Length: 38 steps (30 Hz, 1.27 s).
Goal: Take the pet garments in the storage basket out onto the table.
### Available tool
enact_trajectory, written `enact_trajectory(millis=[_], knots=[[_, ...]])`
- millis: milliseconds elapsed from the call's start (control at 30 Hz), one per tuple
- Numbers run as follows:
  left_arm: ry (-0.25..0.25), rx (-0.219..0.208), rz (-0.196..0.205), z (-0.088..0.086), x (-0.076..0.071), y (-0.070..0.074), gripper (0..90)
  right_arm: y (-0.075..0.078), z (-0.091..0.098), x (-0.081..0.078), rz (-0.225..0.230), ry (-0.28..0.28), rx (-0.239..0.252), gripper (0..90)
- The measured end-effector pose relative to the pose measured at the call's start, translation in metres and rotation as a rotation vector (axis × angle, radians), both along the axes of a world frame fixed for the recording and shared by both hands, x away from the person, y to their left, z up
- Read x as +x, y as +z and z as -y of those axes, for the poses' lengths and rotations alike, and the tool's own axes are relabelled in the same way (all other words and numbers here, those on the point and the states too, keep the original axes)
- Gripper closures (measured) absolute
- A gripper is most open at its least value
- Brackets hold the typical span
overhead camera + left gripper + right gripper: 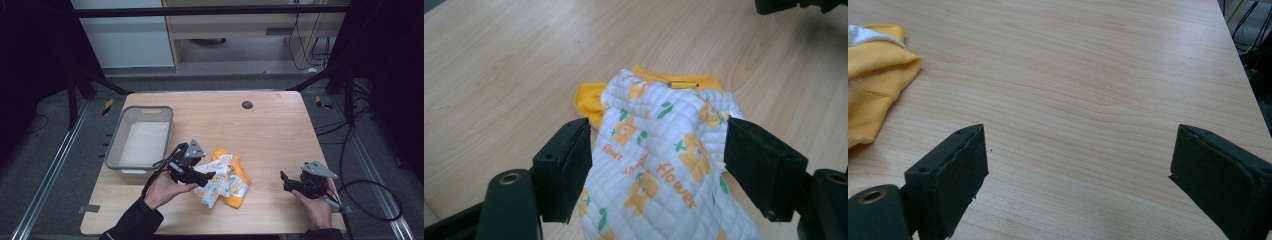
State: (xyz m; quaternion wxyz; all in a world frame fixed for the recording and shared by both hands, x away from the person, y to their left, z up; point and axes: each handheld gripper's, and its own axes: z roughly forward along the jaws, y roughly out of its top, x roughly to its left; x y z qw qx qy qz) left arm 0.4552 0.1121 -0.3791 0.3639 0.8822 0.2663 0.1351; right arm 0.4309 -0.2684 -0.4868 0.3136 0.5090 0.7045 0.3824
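1. Left gripper (207, 176) sits in my left hand (162, 189) at the near left part of the table (270, 125), with its jaws pointing toward the middle of the tabletop.
2. Its jaws stand wide, one on each side of the bunched cloth (659, 160). In the left gripper view the white quilted fabric runs between the two black pads (574, 165). Each pad sits right against the fabric's edge, but I cannot tell that they press on it.
3. That cloth is white and quilted, printed with orange flowers, green leaves and the word "flower", and it has a plain yellow-orange part (589, 100) showing at its far edge.
4. From the high view the cloth (225, 182) lies crumpled on the near middle of the table, just right of my left gripper and touching its tips.
5. My right gripper (286, 182) is in my right hand (317, 205) at the near right part of the table, well apart from the cloth.
6. Its jaws are also wide, with bare wood between them in the right gripper view; the yellow edge of the cloth (873, 80) lies off to the upper left of that view.
7. Beyond my left hand, a grey basket (120, 145) stands at the left edge of the table, near the cloth but not touching it.
8. Farther back, a small dark round disc (247, 104) sits in the tabletop.
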Motion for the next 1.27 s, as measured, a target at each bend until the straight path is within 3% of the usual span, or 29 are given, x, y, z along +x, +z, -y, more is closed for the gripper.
enact_trajectory(millis=[500, 667, 967, 1267], knots=[[0.149, -0.148, 0.124, -0.042, -0.017, -0.007, 30.6, 0.000, 0.000, 0.000, 0.004, -0.001, 0.001, 7.8], [0.200, -0.175, 0.153, -0.058, -0.022, -0.015, 32.9, 0.000, 0.000, 0.000, 0.002, -0.002, 0.001, 7.7], [0.276, -0.234, 0.175, -0.090, -0.032, -0.028, 38.2, -0.001, 0.000, -0.001, 0.004, -0.003, -0.001, 7.4], [0.348, -0.242, 0.186, -0.117, -0.042, -0.038, 39.1, -0.001, -0.001, -0.001, 0.008, 0.007, -0.008, 7.4]])
